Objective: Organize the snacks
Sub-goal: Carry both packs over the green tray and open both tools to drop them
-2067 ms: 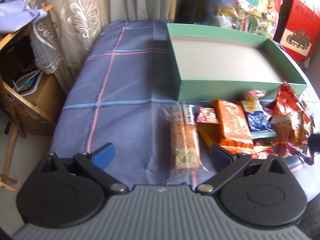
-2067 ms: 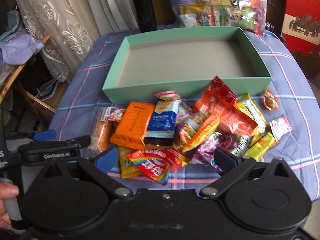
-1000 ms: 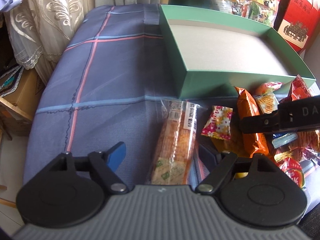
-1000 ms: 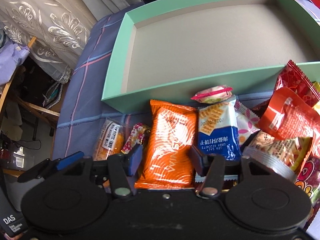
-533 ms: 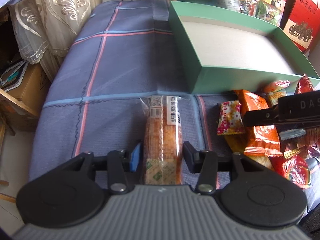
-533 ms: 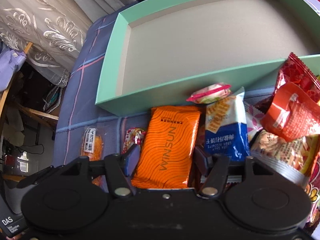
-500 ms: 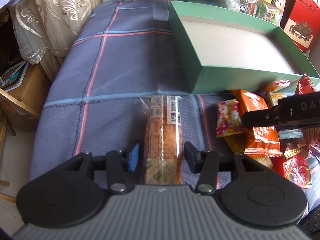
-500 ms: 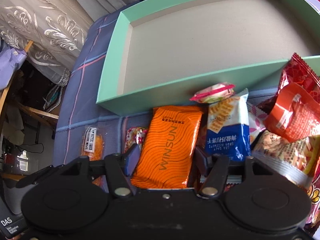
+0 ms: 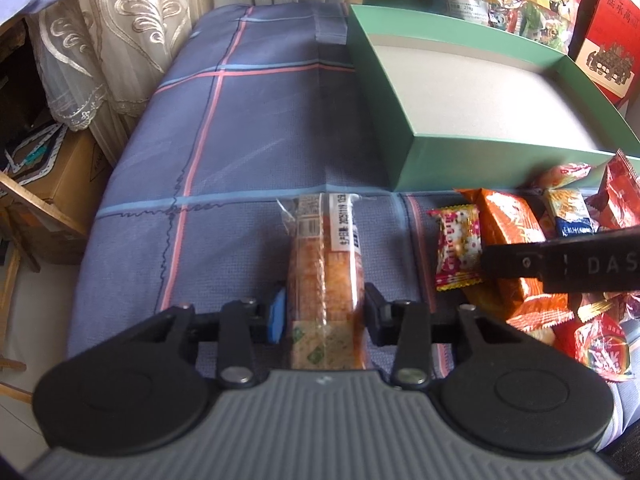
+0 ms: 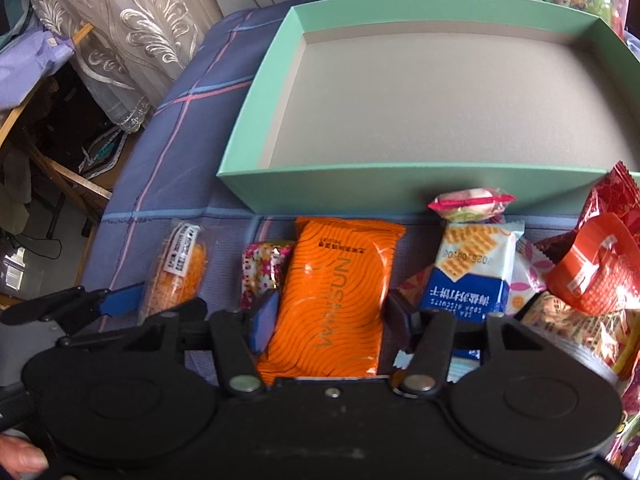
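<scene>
A clear-wrapped cracker pack point(image 9: 324, 264) lies on the blue plaid cloth point(image 9: 240, 140), left of the snack pile. My left gripper point(image 9: 325, 314) straddles its near end; the jaws are closing and both pads touch the wrapper. My right gripper point(image 10: 332, 322) is shut on an orange WINSUN pack point(image 10: 336, 288), which lies flat at the pile's left side. An empty green box point(image 10: 400, 188) stands just behind the snacks. The right wrist view also shows the cracker pack point(image 10: 180, 268) with the left gripper's blue finger point(image 10: 120, 294) beside it.
A blue-and-white soda biscuit pack point(image 10: 472, 268), a red pouch point(image 10: 592, 268), a floral candy point(image 10: 260, 268) and a pink candy point(image 10: 472, 200) crowd the right gripper. A lace curtain point(image 10: 132, 20) and a cardboard box point(image 9: 52, 192) lie beyond the table's left edge.
The left jaws have closed from wide apart onto the cracker pack. The right gripper has rolled slightly, with the orange pack still between its pads.
</scene>
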The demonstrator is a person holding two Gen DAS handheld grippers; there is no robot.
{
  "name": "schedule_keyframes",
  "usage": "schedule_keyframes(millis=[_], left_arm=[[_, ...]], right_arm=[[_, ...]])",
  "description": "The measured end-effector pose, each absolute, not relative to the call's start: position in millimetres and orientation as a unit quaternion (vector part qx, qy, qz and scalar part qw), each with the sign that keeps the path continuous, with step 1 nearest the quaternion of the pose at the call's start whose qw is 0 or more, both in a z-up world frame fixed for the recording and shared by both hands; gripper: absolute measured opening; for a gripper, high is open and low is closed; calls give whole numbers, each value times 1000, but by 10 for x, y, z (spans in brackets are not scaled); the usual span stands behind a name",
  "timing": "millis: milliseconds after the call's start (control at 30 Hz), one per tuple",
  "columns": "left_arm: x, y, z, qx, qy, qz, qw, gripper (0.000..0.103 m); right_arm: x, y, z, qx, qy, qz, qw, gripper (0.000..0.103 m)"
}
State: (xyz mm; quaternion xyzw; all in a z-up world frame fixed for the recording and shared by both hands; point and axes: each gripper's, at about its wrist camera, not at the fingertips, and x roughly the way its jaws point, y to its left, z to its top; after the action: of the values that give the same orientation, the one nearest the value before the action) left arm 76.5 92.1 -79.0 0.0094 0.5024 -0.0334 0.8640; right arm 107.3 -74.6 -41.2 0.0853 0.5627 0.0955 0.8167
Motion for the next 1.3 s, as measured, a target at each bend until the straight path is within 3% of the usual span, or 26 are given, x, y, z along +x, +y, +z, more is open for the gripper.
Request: schedule_keyframes(millis=[800,1033,1300], left_arm=[[805,737,-43,1,452,-53,890,38],[1388,430,199,31,420,-78,904,38],[2366,-56,161,77,413,-101,902,38]], right_arm=[[984,-1221,356,146,481,138,854,53],[1447,-1467,634,118,439,108,884,53],[2334,-1688,424,96,432,63,895,53]])
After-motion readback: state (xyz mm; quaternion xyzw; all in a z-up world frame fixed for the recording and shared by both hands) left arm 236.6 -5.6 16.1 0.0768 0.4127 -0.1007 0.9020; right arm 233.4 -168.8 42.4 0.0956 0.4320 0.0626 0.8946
